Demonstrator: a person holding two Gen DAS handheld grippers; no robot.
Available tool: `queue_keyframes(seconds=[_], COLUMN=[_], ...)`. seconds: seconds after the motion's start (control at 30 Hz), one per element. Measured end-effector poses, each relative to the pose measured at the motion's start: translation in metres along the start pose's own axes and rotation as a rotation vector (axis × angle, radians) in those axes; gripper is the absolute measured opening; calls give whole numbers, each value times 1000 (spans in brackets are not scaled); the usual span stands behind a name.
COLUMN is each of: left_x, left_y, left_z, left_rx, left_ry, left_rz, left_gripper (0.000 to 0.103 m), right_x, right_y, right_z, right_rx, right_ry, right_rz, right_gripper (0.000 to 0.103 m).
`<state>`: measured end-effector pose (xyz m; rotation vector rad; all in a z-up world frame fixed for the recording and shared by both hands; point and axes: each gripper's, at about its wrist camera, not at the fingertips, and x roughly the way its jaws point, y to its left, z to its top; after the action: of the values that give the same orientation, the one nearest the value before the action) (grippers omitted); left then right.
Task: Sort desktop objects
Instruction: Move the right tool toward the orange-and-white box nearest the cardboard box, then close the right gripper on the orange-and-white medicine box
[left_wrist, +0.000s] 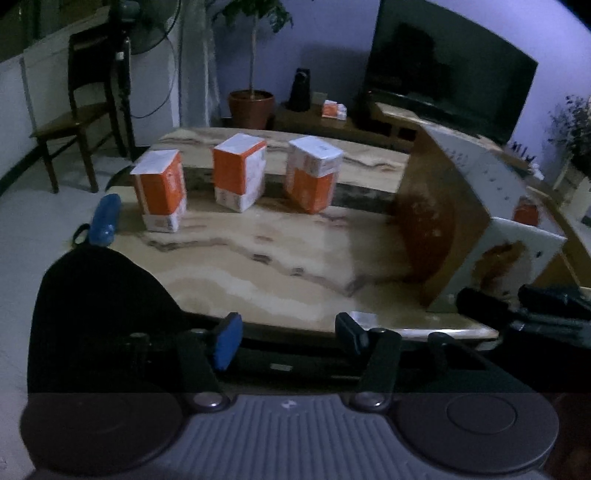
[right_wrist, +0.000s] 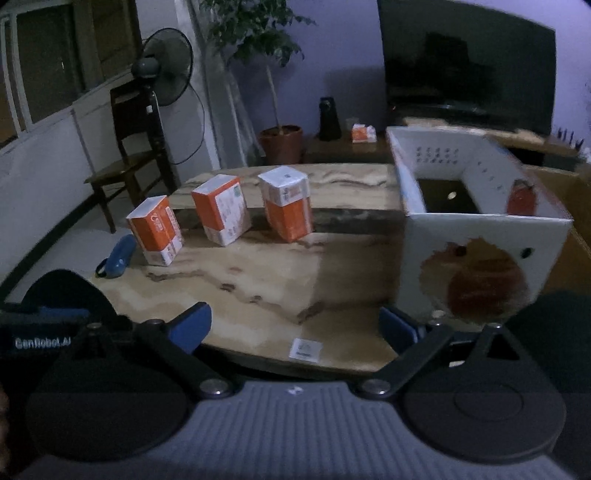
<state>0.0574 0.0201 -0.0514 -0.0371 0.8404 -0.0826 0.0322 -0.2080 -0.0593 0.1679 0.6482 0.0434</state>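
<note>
Both grippers empty at the table's (right_wrist: 258, 295) near edge: right gripper (right_wrist: 295, 328) jaws spread wide, left gripper (left_wrist: 291, 338) jaws partly spread. White box bin (right_wrist: 480, 236) just past the right jaws, to their right. Three orange cartons (left_wrist: 238, 171) stand upright mid-table, well beyond both jaws.

Bare tabletop (right_wrist: 258, 291) ahead — cartons (right_wrist: 221, 210) beyond, big box (right_wrist: 480, 258) blocking right.

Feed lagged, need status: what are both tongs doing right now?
Left tongs: open, holding nothing.
Right tongs: wide open, holding nothing.
</note>
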Motion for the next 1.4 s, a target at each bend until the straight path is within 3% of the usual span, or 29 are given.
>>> queue_keyframes(seconds=[0.07,0.17,0.33,0.43,0.57,0.67,0.9,1.13,1.27,1.4], left_x=[11,23,42,53,70,78,90,101,109,118], left_y=[8,14,23,25,30,36,48,48,46,49], left_z=[6,15,28,31,30,27,28,25,27,29], left_rx=[-13,-1,5,19,21,2,-43,-53,-65,-99], left_ry=[11,9,6,4,35,44,67,98,116,138], left_rz=[5,23,5,-3,-52,-62,-90,-108,-131,-162], left_gripper=[51,51,51,51,51,51,52,52,52,52], right_x=[17,40,66,84,111,138,219,287,322,348], right_y=[-4,-8,2,16,33,36,35,42,40,48], right_z=[5,11,29,47,80,106,157,188,202,205], right_rx=[-13,-27,-73,-129,-227,-253,-271,-357,-353,-418], right_ry=[11,49,61,63,33,25,155,228,324,372], right_rz=[-18,-19,18,27,16,17,34,47,124,128], right_gripper=[95,84,84,85,96,97,97,97,97,97])
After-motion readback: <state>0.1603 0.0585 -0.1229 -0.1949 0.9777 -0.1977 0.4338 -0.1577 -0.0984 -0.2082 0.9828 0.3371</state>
